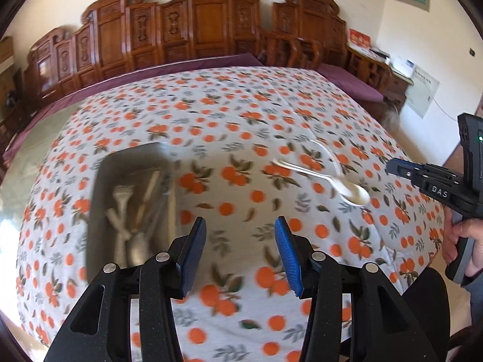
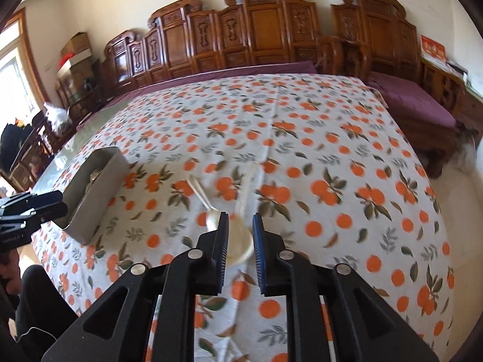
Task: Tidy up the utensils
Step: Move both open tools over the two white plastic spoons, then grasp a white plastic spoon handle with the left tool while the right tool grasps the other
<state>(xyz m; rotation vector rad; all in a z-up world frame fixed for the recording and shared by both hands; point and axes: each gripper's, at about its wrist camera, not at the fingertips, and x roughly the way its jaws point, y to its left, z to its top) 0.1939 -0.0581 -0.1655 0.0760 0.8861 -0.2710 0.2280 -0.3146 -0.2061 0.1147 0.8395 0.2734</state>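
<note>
A grey metal tray (image 1: 96, 199) sits on the left of the orange-print tablecloth (image 1: 241, 114) and holds a fork (image 1: 122, 199), spoons and other utensils. My left gripper (image 1: 240, 241) hovers open and empty just right of the tray. Two spoons lie loose on the cloth: a metal spoon (image 1: 302, 171) and a larger white spoon (image 1: 354, 194). My right gripper (image 2: 240, 223) stands slightly open above the white spoon (image 2: 240, 242), whose bowl shows between the fingers without being gripped. The metal spoon (image 2: 208, 208) lies just left of it. The right gripper (image 1: 395, 166) shows at the edge of the left wrist view.
Carved wooden benches (image 2: 256, 36) with purple cushions (image 2: 416, 105) line the far side of the table. The tray (image 2: 99, 199) and the left gripper (image 2: 33, 208) are at the left in the right wrist view. A person's hand (image 1: 465, 235) holds the right gripper.
</note>
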